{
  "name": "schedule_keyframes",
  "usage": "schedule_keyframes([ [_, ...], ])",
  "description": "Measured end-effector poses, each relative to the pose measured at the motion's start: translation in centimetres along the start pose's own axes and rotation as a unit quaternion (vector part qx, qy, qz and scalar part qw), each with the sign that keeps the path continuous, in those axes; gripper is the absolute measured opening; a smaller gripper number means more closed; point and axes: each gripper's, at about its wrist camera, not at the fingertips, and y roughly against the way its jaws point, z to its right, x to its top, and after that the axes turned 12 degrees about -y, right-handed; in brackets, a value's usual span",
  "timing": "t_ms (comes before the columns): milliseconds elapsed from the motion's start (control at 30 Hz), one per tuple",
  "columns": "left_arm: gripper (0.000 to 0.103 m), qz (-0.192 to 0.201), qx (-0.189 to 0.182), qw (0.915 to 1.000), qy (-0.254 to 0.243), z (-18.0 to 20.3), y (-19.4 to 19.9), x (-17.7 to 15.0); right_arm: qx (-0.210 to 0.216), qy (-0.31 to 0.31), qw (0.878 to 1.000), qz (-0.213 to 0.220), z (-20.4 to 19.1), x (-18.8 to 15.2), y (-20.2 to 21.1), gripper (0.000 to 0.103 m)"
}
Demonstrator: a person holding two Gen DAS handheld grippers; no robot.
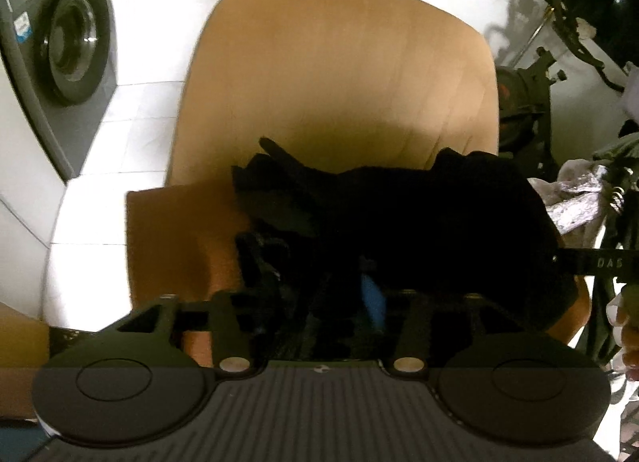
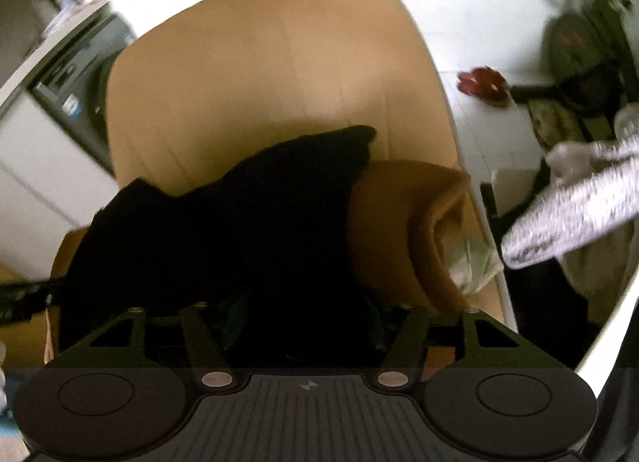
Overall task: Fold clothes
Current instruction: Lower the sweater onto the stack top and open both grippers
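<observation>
Left gripper (image 1: 319, 294) and right gripper (image 2: 307, 314) part open over black garment (image 2: 223, 230); grip probably none, fingers lost in dark. Still crumpled at six o'clock on tan table (image 1: 339, 62). No fold yet.

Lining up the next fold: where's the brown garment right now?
In the right wrist view the brown garment lies on the tan table, right of the black garment and touching it, near the table's right edge.
</observation>
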Motion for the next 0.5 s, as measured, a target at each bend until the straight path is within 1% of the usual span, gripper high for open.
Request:
schedule_keyframes([
  [33,0.071,-0.001,0.001,1.0000,0.002,0.1,0.4,0.1,-0.001,-0.006,1.000,0.004,-0.1,0.0,0.3,0.064],
  [67,0.074,-0.001,0.002,1.0000,0.004,0.1,0.7,0.3,-0.003,-0.012,1.000,0.008,-0.3,0.0,0.5,0.071],
  [100,0.082,0.002,0.001,1.0000,0.007,0.1,1.0,0.4,-0.004,-0.017,1.000,0.012,-0.4,0.0,0.9,0.080],
  [133,0.094,0.006,0.001,0.9999,0.010,0.2,1.5,0.5,-0.002,-0.014,1.000,0.021,-0.6,-0.1,1.9,0.086],
  [167,0.098,0.008,0.000,0.9999,0.012,0.5,1.9,0.6,-0.001,-0.011,1.000,0.029,-0.8,-0.2,2.9,0.097],
  [200,0.102,0.011,-0.001,0.9998,0.014,0.7,2.3,0.8,0.000,-0.010,0.999,0.038,-1.0,-0.4,4.0,0.102],
  [367,0.102,0.030,-0.001,0.9995,0.013,2.0,4.7,0.8,0.011,-0.010,0.998,0.067,-2.1,-1.2,8.5,0.102],
  [433,0.102,0.024,0.005,0.9997,0.002,2.7,5.5,0.7,0.009,-0.007,0.997,0.075,-2.7,-1.7,10.2,0.102],
  [500,0.102,0.023,0.009,0.9997,-0.004,3.3,6.3,0.3,0.013,-0.006,0.997,0.073,-3.2,-2.5,11.7,0.102],
])
